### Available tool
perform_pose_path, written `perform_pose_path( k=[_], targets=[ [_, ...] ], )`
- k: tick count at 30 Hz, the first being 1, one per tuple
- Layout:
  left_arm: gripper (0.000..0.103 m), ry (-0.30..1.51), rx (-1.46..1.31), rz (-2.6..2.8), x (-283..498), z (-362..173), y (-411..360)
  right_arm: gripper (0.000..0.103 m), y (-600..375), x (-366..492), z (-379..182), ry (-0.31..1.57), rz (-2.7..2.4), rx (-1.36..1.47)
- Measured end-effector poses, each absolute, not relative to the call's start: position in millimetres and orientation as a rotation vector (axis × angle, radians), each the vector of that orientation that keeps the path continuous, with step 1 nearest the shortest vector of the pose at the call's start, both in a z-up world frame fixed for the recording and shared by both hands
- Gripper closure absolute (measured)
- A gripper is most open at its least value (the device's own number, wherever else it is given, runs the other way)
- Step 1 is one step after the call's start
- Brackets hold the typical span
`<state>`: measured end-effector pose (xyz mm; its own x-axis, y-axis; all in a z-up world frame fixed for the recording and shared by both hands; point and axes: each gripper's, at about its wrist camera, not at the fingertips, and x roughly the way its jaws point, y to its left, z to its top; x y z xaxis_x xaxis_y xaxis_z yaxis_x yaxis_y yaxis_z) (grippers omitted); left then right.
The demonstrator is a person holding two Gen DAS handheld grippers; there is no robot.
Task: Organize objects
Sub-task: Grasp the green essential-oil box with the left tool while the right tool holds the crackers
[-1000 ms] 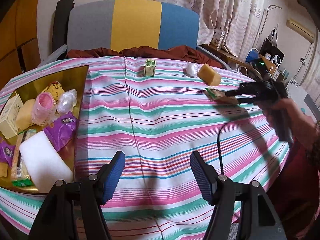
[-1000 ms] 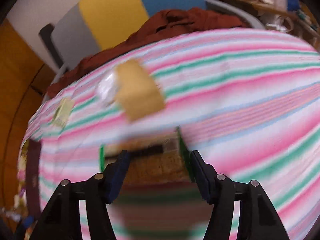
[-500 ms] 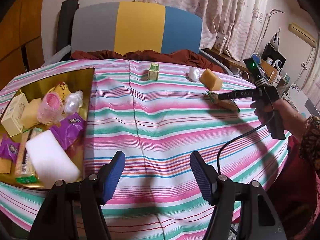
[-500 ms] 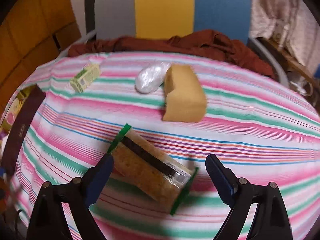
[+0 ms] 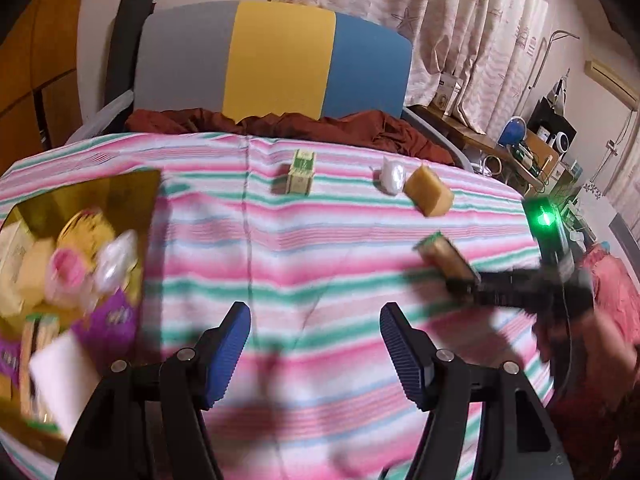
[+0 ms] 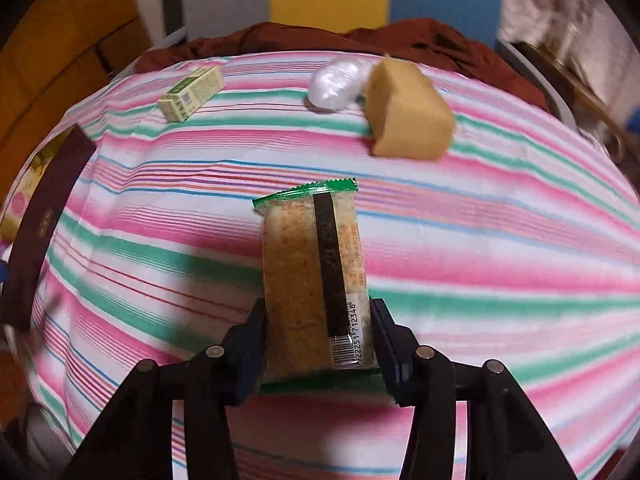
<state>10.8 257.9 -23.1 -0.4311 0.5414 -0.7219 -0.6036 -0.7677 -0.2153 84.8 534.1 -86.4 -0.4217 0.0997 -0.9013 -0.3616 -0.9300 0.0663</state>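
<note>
My gold tray [image 5: 86,196] runs off the left edge of the left wrist view, and everything in it is smeared by blur: I can make out pink, yellow, purple and white shapes but cannot tell what each is. My right claw [image 5: 460,286] is a dark streak there, its fingertips lost in blur against the snack packet [image 5: 446,256]. In the right wrist view the near end of that packet [image 6: 316,280] is tucked behind my fingers [image 6: 250,344]. Its small print is unreadable. A dark strip [image 6: 44,220] at the left blurs away toward the edge.
</note>
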Motion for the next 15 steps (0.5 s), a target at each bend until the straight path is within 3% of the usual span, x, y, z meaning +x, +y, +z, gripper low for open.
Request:
perform_pose_path(
  k=[7,10,12,13,15],
  targets=[
    [0.035,0.186,-1.100,2.246,-45,-25,308,0.037,540,94,-86,0.543,2.453,-1.384],
    [0.035,0.233,-1.157,2.254,-76,-37,333,0.035,540,88,-90,0.571,2.464,-1.358],
    [0.034,0.247,-1.190,2.259,-92,-44,346,0.041,535,83,-89,0.520,2.464,-1.361],
    [0.034,0.250,-1.198,2.263,-98,-46,350,0.053,533,82,-89,0.481,2.459,-1.360],
    [0.034,0.273,-1.201,2.274,-110,-51,362,0.054,531,81,-89,0.450,2.448,-1.367]
  ],
)
